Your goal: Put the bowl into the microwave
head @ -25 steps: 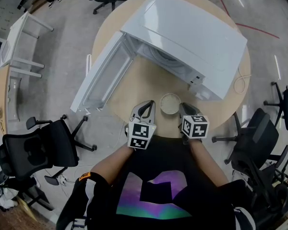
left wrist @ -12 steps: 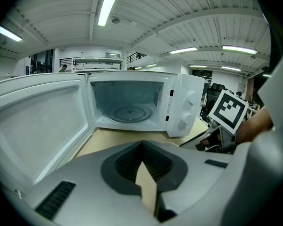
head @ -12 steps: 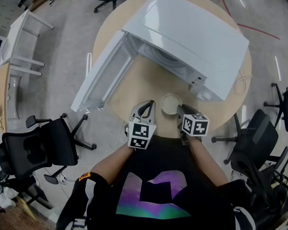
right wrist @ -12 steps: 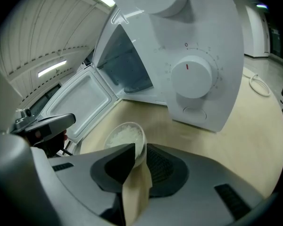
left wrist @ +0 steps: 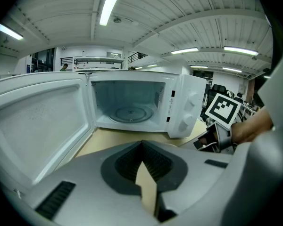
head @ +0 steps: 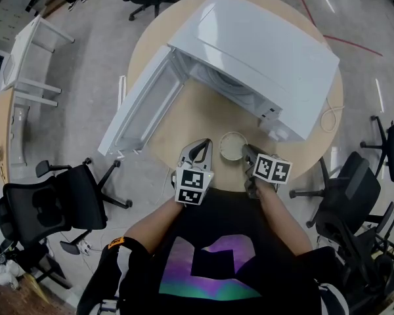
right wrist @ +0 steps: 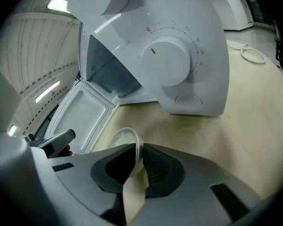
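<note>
The lighting is bright and even. In the left gripper view the long ceiling strips (left wrist: pixel 108 4) flare white overhead. In the head view the microwave (head: pixel 262 41) top is nearly blown out, and the floor (head: pixel 368 44) carries glare streaks at far right. Shadows on the surface (head: pixel 197 117) are faint. Both gripper views bend hard at the edges and have black corners. Up close, my left tongs (left wrist: pixel 142 149) and right tongs (right wrist: pixel 137 152) are soft. The right gripper view has a green cast at its left edge.
</note>
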`<state>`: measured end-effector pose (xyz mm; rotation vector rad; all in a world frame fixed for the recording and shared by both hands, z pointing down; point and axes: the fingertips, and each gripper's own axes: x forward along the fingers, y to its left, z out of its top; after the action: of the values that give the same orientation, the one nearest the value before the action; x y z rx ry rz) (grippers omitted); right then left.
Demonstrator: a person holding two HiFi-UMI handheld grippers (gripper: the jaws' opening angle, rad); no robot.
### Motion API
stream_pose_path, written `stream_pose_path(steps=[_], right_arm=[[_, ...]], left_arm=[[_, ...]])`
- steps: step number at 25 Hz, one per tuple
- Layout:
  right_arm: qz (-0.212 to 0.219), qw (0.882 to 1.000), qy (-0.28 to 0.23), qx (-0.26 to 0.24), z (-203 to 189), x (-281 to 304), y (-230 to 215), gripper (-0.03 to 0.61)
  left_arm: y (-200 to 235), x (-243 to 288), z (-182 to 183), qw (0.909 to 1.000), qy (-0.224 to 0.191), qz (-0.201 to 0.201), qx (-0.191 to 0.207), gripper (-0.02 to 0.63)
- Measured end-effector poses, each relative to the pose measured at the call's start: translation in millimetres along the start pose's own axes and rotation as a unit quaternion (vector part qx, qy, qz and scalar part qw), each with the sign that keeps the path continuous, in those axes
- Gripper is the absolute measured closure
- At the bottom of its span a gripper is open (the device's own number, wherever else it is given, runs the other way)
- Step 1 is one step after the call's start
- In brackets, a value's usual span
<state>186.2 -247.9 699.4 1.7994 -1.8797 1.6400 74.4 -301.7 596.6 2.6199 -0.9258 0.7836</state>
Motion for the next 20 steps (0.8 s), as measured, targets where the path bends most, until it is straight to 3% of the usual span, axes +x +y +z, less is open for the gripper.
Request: stream_pose_path(steps=[20], right_arm=[[0.025, 0.996, -0.050, 0.072, 12, -20, 17, 0.537]], left_arm=[[9, -11, 7, 0.9998, -0.014, 0.010, -0.003, 0.568]])
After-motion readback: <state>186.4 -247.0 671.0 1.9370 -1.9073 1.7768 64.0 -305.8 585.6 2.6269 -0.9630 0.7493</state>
